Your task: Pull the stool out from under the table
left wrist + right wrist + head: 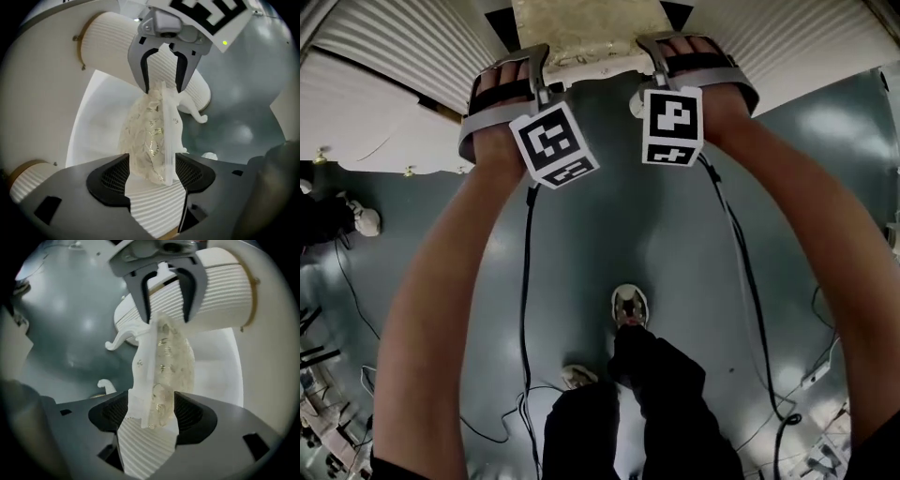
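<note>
The stool's seat, a cream patterned cushion on a white frame, lies at the top middle of the head view. My left gripper and right gripper reach its near edge side by side. In the left gripper view the seat edge sits between the spread pads of the left gripper, which looks open. In the right gripper view the seat edge likewise fills the gap of the open right gripper. Each view shows the other gripper across the seat. A curled white stool leg shows below.
White fluted table parts flank the stool on both sides, with a fluted column close behind the seat. Grey-blue floor lies beneath. Black cables trail across it, and the person's shoe stands below my arms.
</note>
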`<state>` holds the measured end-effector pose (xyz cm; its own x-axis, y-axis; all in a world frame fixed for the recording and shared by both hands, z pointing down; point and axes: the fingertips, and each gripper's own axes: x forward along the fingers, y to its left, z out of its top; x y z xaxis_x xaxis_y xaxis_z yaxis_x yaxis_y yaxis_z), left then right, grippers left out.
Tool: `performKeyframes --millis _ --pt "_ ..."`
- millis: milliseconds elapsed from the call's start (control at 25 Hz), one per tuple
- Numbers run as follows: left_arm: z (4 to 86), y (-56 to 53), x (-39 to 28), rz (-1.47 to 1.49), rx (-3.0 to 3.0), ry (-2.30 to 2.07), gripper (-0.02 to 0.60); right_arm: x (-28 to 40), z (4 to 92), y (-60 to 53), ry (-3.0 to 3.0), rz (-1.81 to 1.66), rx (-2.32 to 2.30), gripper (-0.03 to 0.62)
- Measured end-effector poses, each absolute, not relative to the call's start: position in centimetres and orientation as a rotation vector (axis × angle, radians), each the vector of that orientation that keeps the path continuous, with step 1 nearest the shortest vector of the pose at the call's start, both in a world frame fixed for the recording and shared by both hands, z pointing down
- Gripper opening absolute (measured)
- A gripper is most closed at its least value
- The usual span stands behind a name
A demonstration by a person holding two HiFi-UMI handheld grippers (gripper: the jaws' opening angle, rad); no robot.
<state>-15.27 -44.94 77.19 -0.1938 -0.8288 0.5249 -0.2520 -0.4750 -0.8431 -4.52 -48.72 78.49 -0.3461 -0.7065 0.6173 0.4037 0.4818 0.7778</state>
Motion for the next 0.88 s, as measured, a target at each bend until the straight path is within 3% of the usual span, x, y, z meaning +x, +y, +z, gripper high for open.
performKeyframes --millis 200,400,880 --pt "78.9 -46.1 -15.2 -1.777 -1.554 1.201 0.273 -5.5 79.1 -50.5 -1.480 -1.228 0.349 0.261" --pt "78.9 -45.5 -15.1 -1.739 -1.537 1.209 0.222 -5.9 79.0 -50.6 -1.472 -1.245 0.363 0.218" --pt "79.4 -37.4 -12.4 -1.752 -1.527 1.162 0.206 -2.9 79.3 -41.9 -1.561 -1.197 0.385 0.202"
